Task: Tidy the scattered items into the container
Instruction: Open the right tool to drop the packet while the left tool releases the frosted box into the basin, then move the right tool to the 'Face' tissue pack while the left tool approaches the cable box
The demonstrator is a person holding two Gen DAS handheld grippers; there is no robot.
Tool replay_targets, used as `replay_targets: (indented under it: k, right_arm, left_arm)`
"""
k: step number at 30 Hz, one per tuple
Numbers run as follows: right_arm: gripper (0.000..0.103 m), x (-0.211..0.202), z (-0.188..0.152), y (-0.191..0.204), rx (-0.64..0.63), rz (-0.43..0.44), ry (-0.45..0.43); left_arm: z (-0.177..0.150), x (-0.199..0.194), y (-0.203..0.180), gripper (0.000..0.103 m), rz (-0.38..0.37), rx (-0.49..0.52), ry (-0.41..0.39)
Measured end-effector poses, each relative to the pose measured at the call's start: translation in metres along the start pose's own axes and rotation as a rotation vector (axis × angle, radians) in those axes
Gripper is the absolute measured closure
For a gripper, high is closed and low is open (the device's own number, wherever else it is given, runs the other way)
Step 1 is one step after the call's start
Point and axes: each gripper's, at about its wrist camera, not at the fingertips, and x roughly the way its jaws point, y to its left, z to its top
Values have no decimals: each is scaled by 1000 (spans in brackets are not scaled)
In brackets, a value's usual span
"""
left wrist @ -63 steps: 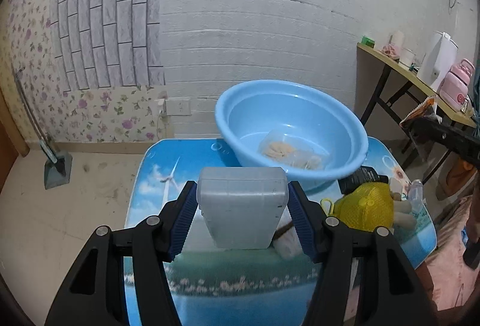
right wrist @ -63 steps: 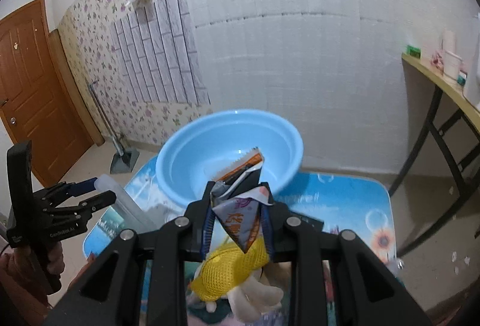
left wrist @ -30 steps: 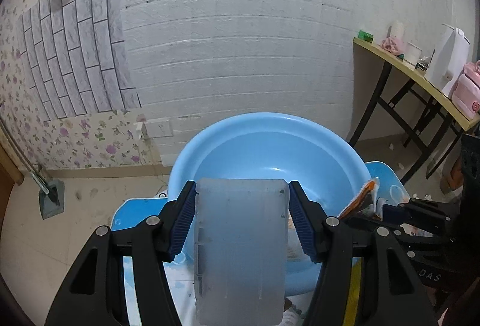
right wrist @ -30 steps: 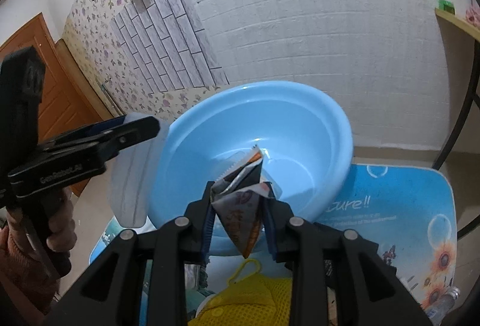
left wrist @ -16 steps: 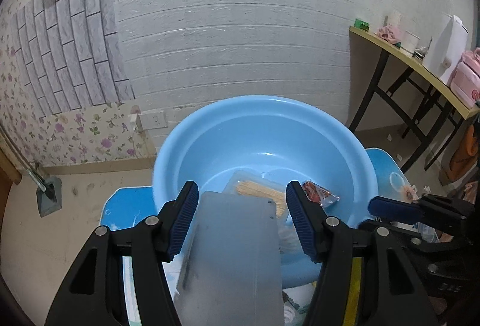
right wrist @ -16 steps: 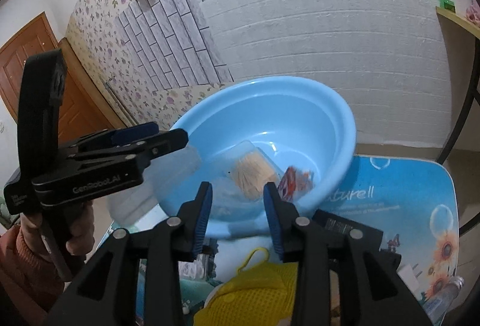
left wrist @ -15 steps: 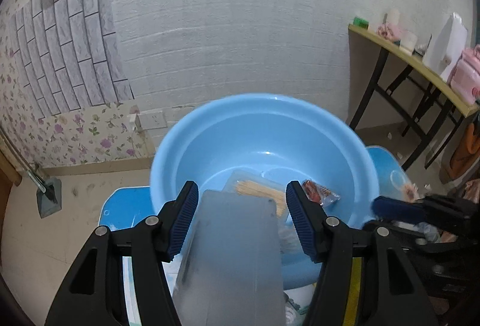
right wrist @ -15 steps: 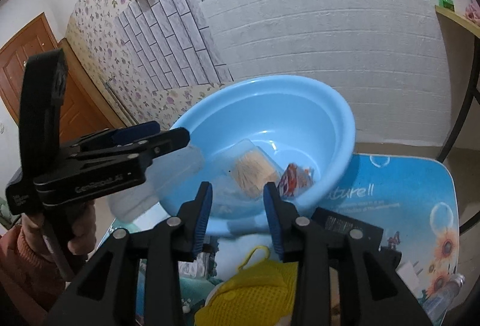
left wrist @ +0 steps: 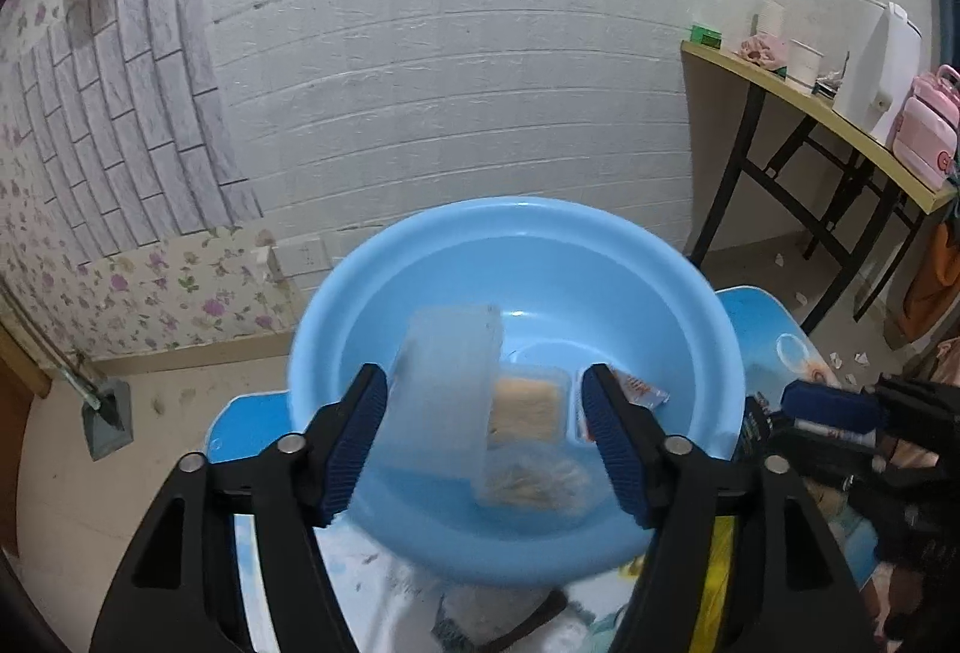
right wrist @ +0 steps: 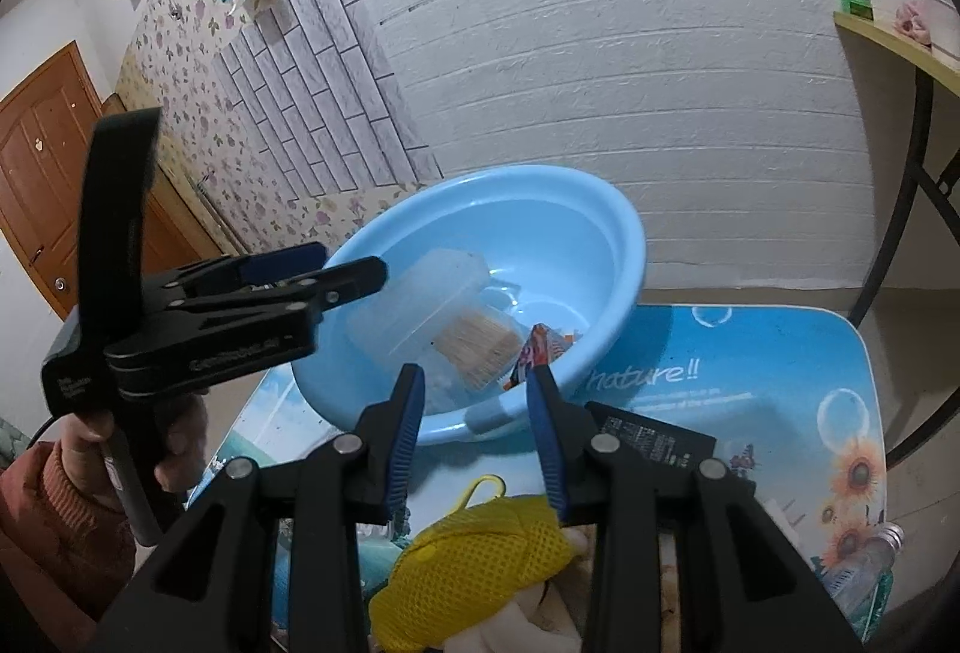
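Note:
A light blue basin stands on the table. A translucent plastic box leans tilted inside the basin against its left wall. My left gripper hovers over the near left rim. Its jaws are opening and the pads no longer press the box. Also in the basin lie a clear case of pale sticks and an orange snack packet. My right gripper is open and empty, just short of the basin's near rim.
On the blue printed table lie a yellow mesh bag, a black packet and a small bottle. A person's hand holds the left gripper. A side table with appliances stands at the right wall.
The right gripper let the snack packet fall into the basin and drew back a little. The left jaws spread, and the translucent box tipped forward out of them into the basin.

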Motion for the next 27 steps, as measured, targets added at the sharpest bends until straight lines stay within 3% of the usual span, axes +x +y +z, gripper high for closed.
replay_targets:
  k: [4,8,14,16,18,19,20,27]
  right_arm:
    - [68,-4,-7,-4,2,-8,10]
    - [68,-11,-19,-6,-2,-33,18]
    - [68,-24,-36,-12,9,-74,36]
    - [68,-27,-40,-15,12,-93,44]
    - [59,-30,-45,-18,12,-126,54]
    - [48,-32,-48,-20,12,-145,55]
    - [46,-35,-49,-22,17,-153,52]
    - [46,-44,-69,-31,40,-165,69]
  left_arm:
    - [-18,-17,9,33,23,2,9]
    - [-41,-34,18,15,47,-13,23]
    - [-73,-43,23,4,54,-28,72]
    - [-84,-43,22,4,33,-40,80]
    - [-92,-40,17,4,21,-42,98]
    - [-96,-37,14,4,24,-37,110]
    - [-99,-35,11,4,27,-30,116]
    - [-116,-30,-4,4,-8,-27,144]
